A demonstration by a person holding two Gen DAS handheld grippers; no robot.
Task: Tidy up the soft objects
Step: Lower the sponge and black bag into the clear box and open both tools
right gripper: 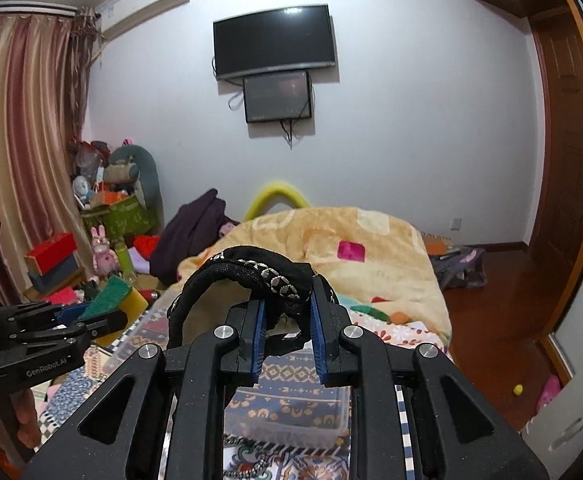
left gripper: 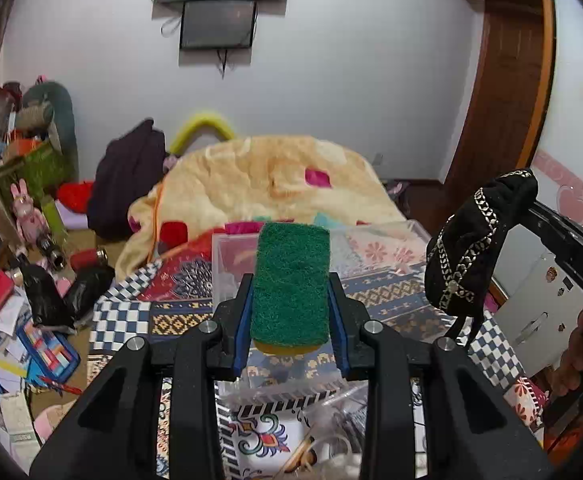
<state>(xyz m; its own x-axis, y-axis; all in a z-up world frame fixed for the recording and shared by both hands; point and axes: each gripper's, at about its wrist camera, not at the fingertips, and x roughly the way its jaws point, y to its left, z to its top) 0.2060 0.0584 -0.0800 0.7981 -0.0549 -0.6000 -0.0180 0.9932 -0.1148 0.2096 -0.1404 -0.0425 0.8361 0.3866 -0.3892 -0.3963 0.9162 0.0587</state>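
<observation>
My left gripper [left gripper: 291, 288] is shut on a green and yellow sponge [left gripper: 291, 280], held above the patterned bed cover; the sponge also shows in the right wrist view [right gripper: 109, 298], at the left. My right gripper [right gripper: 287, 304] is shut on a black pouch with silver trim [right gripper: 251, 272], which droops over its fingers. In the left wrist view the pouch [left gripper: 467, 248] hangs at the right. A clear plastic box [left gripper: 227, 264] lies on the bed beyond the sponge, and it also shows under the right gripper [right gripper: 287, 420].
A cream blanket [left gripper: 275, 184] is heaped on the far half of the bed. Clutter, toys and boxes [left gripper: 31, 240] fill the floor at the left. A TV [right gripper: 273, 42] hangs on the far wall. A wooden door [right gripper: 563, 160] and bare wood floor [right gripper: 503, 344] are at the right.
</observation>
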